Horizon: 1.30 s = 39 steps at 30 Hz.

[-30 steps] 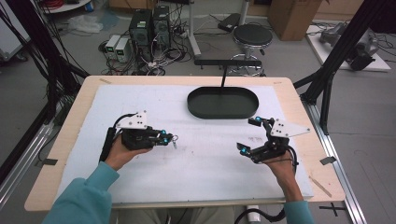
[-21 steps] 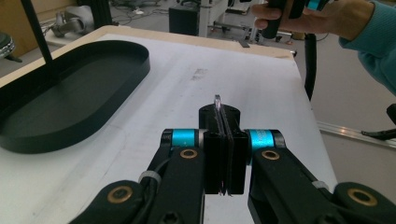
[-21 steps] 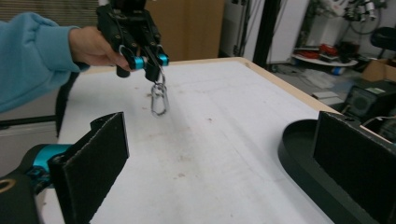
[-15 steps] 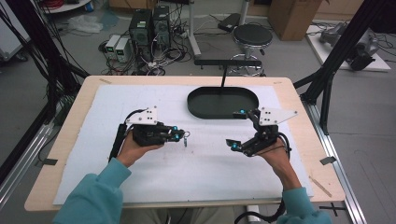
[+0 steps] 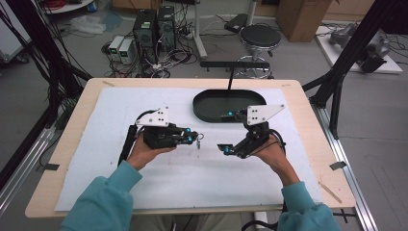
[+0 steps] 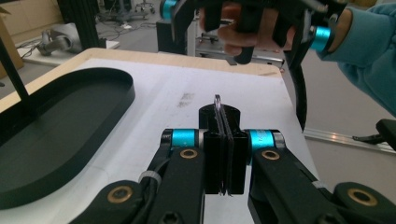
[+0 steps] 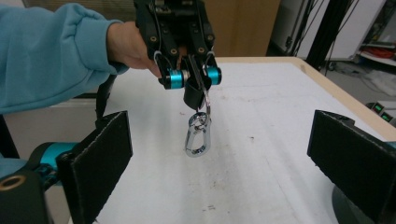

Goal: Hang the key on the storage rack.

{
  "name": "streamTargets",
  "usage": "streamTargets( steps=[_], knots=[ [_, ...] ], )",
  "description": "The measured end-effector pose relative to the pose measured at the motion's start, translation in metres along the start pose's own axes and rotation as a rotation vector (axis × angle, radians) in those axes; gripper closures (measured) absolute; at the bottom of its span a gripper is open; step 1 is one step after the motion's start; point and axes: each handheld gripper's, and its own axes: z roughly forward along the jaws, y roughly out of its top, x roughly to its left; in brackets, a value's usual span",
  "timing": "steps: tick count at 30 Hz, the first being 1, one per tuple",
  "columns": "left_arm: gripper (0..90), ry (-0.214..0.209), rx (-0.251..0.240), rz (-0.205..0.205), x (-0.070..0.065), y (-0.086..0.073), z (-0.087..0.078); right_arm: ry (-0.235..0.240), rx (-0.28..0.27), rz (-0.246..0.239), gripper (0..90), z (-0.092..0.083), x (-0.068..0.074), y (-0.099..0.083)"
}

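My left gripper (image 5: 191,138) is shut on a thin metal ring (image 6: 218,103), pinched edge-on between its jaws (image 6: 218,119). From that ring hangs a silver carabiner (image 7: 198,136), dangling just above the white mat; it is a small glint (image 5: 198,141) in the high view. My right gripper (image 5: 225,132) faces the left one from the right. It stands wide open (image 7: 224,172), its black pads (image 7: 100,161) well apart on either side of the carabiner, not touching it.
A black oval tray (image 5: 204,113) with an upright post lies at the back centre of the white mat (image 5: 144,192), just behind the right gripper; its rim (image 6: 109,95) is left of my left jaws. Table edges are wooden.
Both grippers have moved in toward the middle of the mat. The right one has turned to face the left gripper, and its jaws have spread wide.
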Motion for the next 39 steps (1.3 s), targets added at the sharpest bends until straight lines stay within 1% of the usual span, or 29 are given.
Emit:
streamTargets(
  steps=[1,2,3,4,6,7,9,10,11,13,15,18,20,21,22,24,25,26,28,30,32,34,37,39],
  knots=[
    [88.3,-0.003,-0.003,0.002,0.0,0.002,0.001,0.0,0.0,0.0,5.9,0.0,0.0,0.0],
    [88.3,-0.005,-0.008,0.004,-0.001,0.003,0.002,0.017,0.007,0.001,7.5,0.002,0.0,0.001],
    [88.3,-0.005,-0.011,0.0,-0.001,0.004,0.002,0.031,0.0,-0.007,13.3,0.004,-0.001,0.001],
    [88.3,-0.007,-0.013,0.007,-0.001,0.005,0.004,0.053,0.005,-0.015,16.3,0.007,-0.002,0.002],
    [88.3,-0.01,-0.012,0.013,-0.002,0.007,0.005,0.055,0.008,-0.015,17.1,0.008,-0.002,0.003],
    [88.2,-0.011,-0.015,0.013,-0.002,0.008,0.005,0.071,0.012,-0.018,20.6,0.01,-0.003,0.003],
    [88.3,-0.015,-0.018,0.016,-0.003,0.009,0.006,0.078,0.011,-0.018,21.3,0.011,-0.003,0.003],
    [88.3,-0.017,-0.02,0.015,-0.003,0.009,0.007,0.08,0.011,-0.016,23.2,0.011,-0.004,0.003],
    [88.2,-0.019,-0.016,0.019,-0.003,0.009,0.008,0.093,0.017,-0.021,28.3,0.013,-0.005,0.003],
    [88.3,-0.021,-0.014,0.019,-0.004,0.009,0.008,0.098,0.025,-0.024,35.2,0.013,-0.005,0.003],
    [88.3,-0.022,-0.013,0.023,-0.005,0.009,0.009,0.104,0.023,-0.03,40.5,0.013,-0.006,0.003],
    [88.3,-0.026,-0.014,0.024,-0.005,0.01,0.01,0.108,0.015,-0.026,48.0,0.014,-0.006,0.003],
    [88.3,-0.026,-0.013,0.024,-0.005,0.01,0.01,0.114,0.016,-0.02,51.4,0.014,-0.007,0.003],
    [88.3,-0.027,-0.012,0.025,-0.005,0.009,0.011,0.114,0.016,-0.02,51.4,0.014,-0.007,0.003],
    [88.2,-0.028,-0.013,0.026,-0.005,0.009,0.011,0.116,0.019,-0.028,55.7,0.014,-0.008,0.003],
    [88.3,-0.03,-0.017,0.026,-0.006,0.01,0.011,0.118,0.021,-0.034,59.4,0.014,-0.009,0.003],
    [88.2,-0.03,-0.017,0.026,-0.006,0.01,0.011,0.118,0.021,-0.034,59.4,0.014,-0.009,0.003],
    [88.3,-0.029,-0.017,0.026,-0.006,0.01,0.011,0.123,0.019,-0.038,62.4,0.015,-0.009,0.003],
    [88.3,-0.032,-0.019,0.026,-0.006,0.01,0.011,0.127,0.019,-0.036,63.1,0.015,-0.009,0.003],
    [88.3,-0.033,-0.014,0.03,-0.006,0.01,0.012,0.129,0.032,-0.044,66.6,0.017,-0.009,0.003],
    [88.2,-0.034,-0.014,0.032,-0.006,0.01,0.012,0.136,0.037,-0.042,68.0,0.018,-0.008,0.003],
    [88.2,-0.033,-0.014,0.034,-0.006,0.01,0.012,0.134,0.039,-0.044,69.1,0.018,-0.008,0.003],
    [88.3,-0.033,-0.019,0.031,-0.006,0.01,0.012,0.135,0.043,-0.043,73.7,0.019,-0.008,0.003],
    [88.3,-0.033,-0.019,0.031,-0.006,0.01,0.011,0.137,0.046,-0.053,75.6,0.019,-0.008,0.003]
  ],
)
